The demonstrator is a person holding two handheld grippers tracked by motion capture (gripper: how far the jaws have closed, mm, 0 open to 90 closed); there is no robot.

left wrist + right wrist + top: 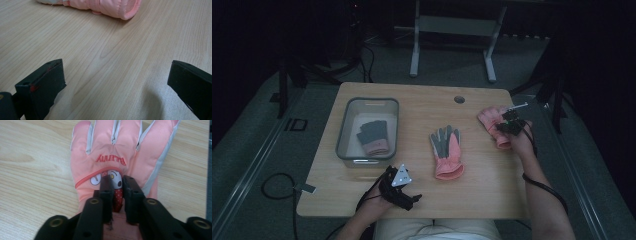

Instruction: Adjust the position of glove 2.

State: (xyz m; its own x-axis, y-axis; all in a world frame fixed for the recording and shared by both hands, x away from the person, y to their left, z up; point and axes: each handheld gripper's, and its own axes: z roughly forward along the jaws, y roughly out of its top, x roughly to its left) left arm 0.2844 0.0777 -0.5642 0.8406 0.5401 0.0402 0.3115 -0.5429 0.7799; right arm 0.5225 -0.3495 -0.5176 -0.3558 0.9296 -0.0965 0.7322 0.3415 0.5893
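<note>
Now: right gripper (117, 192) pinches the far glove (117, 152).
Left gripper (115, 85) rests wide; next, lift toward the bin (343, 131).

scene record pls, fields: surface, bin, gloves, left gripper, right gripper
surface: wooden table
bin: clear tub at table's left, one folded grey-and-pink glove inside
middle glove: pink and grey, flat on the table, untouched
right glove: pink, "Bunny" print, flat near the table's right edge
left gripper: open, over bare wood, holds nothing
right gripper: jaws pinching the right glove's fabric
</note>
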